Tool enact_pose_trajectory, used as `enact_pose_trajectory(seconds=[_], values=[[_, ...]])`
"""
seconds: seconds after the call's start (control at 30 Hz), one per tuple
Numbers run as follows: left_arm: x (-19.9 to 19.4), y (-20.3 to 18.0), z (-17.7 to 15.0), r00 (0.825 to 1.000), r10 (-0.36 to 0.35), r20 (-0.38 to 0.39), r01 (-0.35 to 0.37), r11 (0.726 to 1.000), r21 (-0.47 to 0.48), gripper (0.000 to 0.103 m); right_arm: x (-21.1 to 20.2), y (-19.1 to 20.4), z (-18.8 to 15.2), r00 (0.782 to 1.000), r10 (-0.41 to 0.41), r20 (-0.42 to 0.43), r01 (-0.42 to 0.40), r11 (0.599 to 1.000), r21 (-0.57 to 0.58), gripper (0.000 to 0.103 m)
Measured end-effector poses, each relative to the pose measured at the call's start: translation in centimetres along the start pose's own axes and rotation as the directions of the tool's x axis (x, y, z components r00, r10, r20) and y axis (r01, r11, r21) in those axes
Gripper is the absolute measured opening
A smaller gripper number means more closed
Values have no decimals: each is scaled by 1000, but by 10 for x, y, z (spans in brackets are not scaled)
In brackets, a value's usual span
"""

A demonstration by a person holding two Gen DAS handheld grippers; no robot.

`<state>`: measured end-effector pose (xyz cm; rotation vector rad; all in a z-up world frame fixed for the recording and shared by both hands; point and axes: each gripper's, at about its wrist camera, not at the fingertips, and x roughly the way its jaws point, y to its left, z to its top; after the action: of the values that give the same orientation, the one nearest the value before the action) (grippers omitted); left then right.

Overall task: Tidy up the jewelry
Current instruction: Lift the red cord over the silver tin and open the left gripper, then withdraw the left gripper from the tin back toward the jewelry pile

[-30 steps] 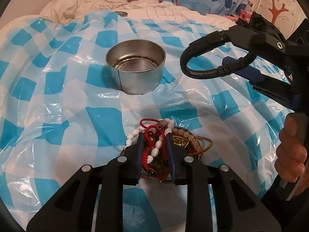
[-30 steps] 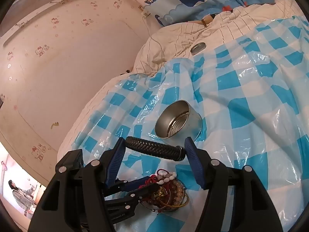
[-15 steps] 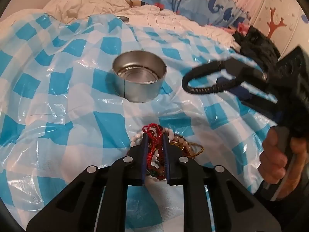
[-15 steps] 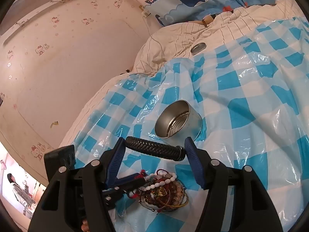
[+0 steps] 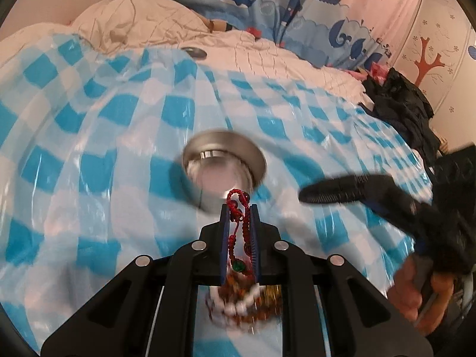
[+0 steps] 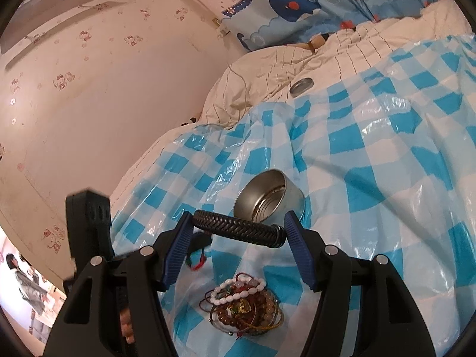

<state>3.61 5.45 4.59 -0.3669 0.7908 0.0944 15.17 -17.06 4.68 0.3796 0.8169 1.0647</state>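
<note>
My left gripper (image 5: 239,208) is shut on a red braided cord bracelet (image 5: 238,223) and holds it up above the jewelry pile (image 5: 244,297), in front of the round metal tin (image 5: 223,160). My right gripper (image 6: 238,223) is shut on a black braided bracelet (image 6: 238,227), which spans between its pads. It hovers near the tin (image 6: 267,190), above the pile of bead bracelets (image 6: 245,303). The left gripper shows at the lower left in the right wrist view, with the red cord (image 6: 197,260) hanging from it.
A blue-and-white checked plastic sheet (image 6: 386,154) covers the bed. A small metal lid (image 6: 302,84) lies on the cream quilt (image 5: 134,20) behind it. Dark clothes (image 5: 401,104) lie at the right. A wall (image 6: 104,104) runs along the left.
My left gripper closed on the red cord bracelet in the pile and lifted it up toward the tin. My right gripper has kept still with the black bracelet.
</note>
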Motion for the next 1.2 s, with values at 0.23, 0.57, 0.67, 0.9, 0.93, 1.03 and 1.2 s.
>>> enact_pose_trajectory(seconds=[0.23, 0.57, 0.67, 0.9, 0.93, 1.03, 1.2], values=[[43, 3, 43, 1000, 29, -9, -29, 999, 23, 12, 6, 3, 20, 998, -45, 47, 48, 996, -69, 61], [77, 14, 60, 992, 122, -36, -120, 992, 43, 63, 46, -4, 48, 996, -80, 41, 84, 990, -117, 62], [50, 23, 59, 984, 180, 6, -180, 983, 40, 69, 64, 3, 51, 997, -70, 32, 74, 988, -134, 62], [-20, 87, 46, 963, 263, 61, -252, 957, -143, 74, 117, 24, 33, 988, -156, 2, 149, 942, -301, 67], [-26, 90, 42, 963, 262, 65, -250, 956, -152, 74, 121, 23, 28, 982, -187, -7, 175, 929, -325, 68], [-45, 94, 29, 965, 249, 79, -233, 958, -170, 74, 119, 22, 12, 967, -253, -18, 228, 895, -383, 72], [-55, 86, 5, 969, 237, 73, -221, 959, -177, 80, 73, 23, -10, 960, -280, 20, 266, 886, -380, 80]])
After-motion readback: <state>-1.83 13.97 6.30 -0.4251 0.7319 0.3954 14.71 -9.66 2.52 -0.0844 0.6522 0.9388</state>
